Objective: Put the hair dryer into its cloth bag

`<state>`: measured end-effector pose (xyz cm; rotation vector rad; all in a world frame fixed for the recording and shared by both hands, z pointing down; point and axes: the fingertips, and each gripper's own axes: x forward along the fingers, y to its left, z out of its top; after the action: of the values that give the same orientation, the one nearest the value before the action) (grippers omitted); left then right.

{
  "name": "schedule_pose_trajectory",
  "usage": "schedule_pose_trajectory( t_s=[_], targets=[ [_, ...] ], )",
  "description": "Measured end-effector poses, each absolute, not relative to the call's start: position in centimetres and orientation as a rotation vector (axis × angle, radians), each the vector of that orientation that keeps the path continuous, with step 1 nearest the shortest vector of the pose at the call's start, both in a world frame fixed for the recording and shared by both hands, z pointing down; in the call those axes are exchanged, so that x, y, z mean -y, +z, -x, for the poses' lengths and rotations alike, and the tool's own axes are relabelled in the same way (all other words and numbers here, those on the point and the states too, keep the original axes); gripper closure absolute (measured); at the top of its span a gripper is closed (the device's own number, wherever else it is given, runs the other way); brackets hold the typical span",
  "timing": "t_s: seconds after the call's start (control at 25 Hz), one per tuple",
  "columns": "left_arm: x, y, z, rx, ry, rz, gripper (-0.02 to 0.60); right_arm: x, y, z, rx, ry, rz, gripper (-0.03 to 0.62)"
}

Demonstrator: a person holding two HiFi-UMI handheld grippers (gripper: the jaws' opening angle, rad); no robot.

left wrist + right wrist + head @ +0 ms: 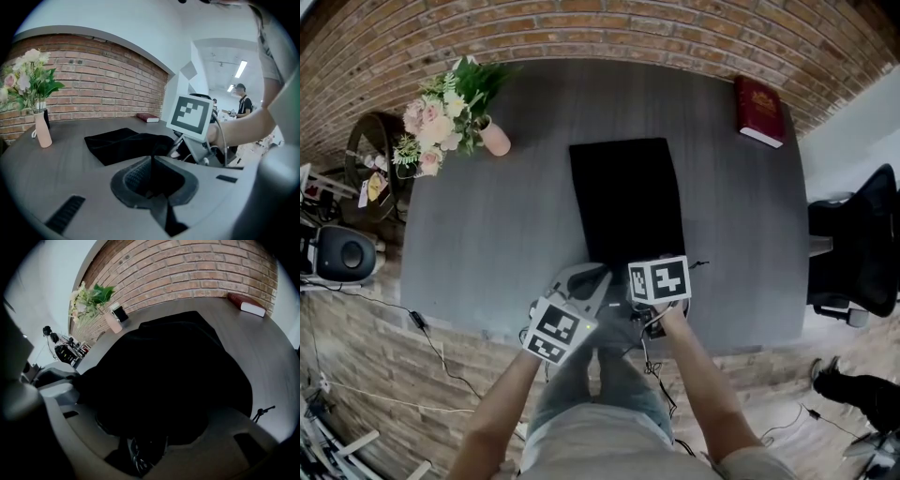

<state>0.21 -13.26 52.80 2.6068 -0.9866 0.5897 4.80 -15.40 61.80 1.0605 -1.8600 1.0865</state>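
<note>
The left gripper (151,165) is pinched tight on an edge of the black cloth bag (626,202) at the near edge of the grey table (487,244). Beside it, the right gripper (145,446) points steeply down with its jaws part-way apart and the bag's dark cloth bunched over them. The hair dryer cannot be made out under the cloth. Beyond stand a vase of flowers (450,112) at the far left and a red book (758,111) at the far right.
</note>
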Motion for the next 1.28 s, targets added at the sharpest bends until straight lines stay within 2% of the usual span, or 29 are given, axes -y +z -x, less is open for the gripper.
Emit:
schedule_pose_trajectory(
  t_s=[0.32,0.44,0.56,1.08,1.2,1.28],
  targets=[
    [13.3,53.0,-0.1,0.986,0.591,-2.606,0.565,15.4,61.6,-4.7,1.903,1.081,-1.063,0.346],
    [13.5,53.0,0.0,0.988,0.574,-2.597,0.565,15.1,60.7,-4.4,1.951,1.100,-1.043,0.292],
    [13.6,53.0,0.2,0.997,0.557,-2.586,0.565,14.2,60.0,-4.7,1.969,1.089,-1.043,0.265],
    [13.7,53.0,0.3,0.990,0.539,-2.580,0.565,9.1,60.5,-7.1,1.909,1.146,-1.043,0.258],
    [13.7,53.1,0.4,0.990,0.538,-2.576,0.565,9.2,61.1,-7.1,1.898,1.132,-1.050,0.279],
    [13.7,53.1,0.3,0.989,0.535,-2.574,0.565,9.6,61.5,-7.0,1.890,1.117,-1.055,0.316]
  ],
)
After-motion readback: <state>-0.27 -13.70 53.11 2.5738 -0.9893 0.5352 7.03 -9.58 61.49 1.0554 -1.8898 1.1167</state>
